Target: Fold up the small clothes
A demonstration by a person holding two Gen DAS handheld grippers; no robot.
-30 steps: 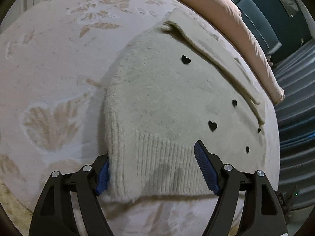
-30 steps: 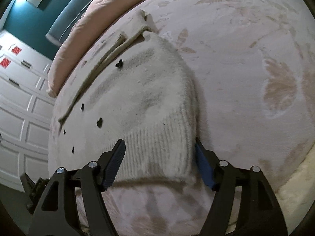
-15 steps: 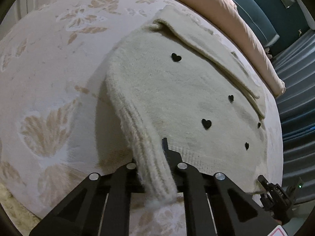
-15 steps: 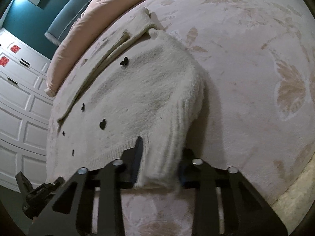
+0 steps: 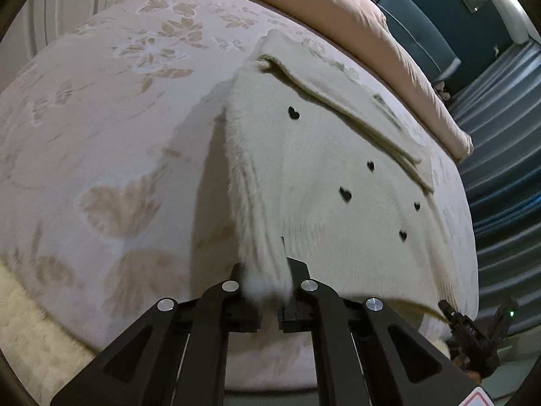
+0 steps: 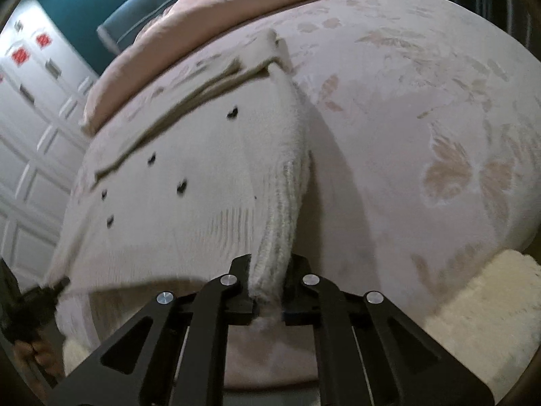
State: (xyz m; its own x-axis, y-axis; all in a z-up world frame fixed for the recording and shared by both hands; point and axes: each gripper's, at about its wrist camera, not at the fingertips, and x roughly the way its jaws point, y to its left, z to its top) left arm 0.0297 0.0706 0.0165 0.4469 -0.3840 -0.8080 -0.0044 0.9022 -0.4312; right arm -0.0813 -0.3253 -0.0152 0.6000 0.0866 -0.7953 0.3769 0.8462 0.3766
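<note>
A cream fuzzy knit sweater (image 5: pixel 324 176) with small black hearts lies on the bed, its far part folded over. My left gripper (image 5: pixel 268 280) is shut on the left corner of its ribbed hem and holds it lifted off the bed. My right gripper (image 6: pixel 268 284) is shut on the right corner of the same sweater (image 6: pixel 189 182), also lifted. The hem hangs stretched between the two grippers. The right gripper shows at the lower right of the left wrist view (image 5: pixel 473 335); the left gripper shows at the lower left of the right wrist view (image 6: pixel 30 301).
The bedspread (image 5: pixel 101 128) is pale pink with a leaf pattern. A pink duvet (image 5: pixel 355 27) is bunched along the far side by a teal headboard (image 5: pixel 416 30). A cream fluffy rug (image 6: pixel 483 308) lies beside the bed. White cupboard doors (image 6: pixel 30 101) stand at the left.
Both grippers closed on the hem corners, having been open around them a second ago. They have since lifted the hem off the bed and pulled it toward the bed's near edge.
</note>
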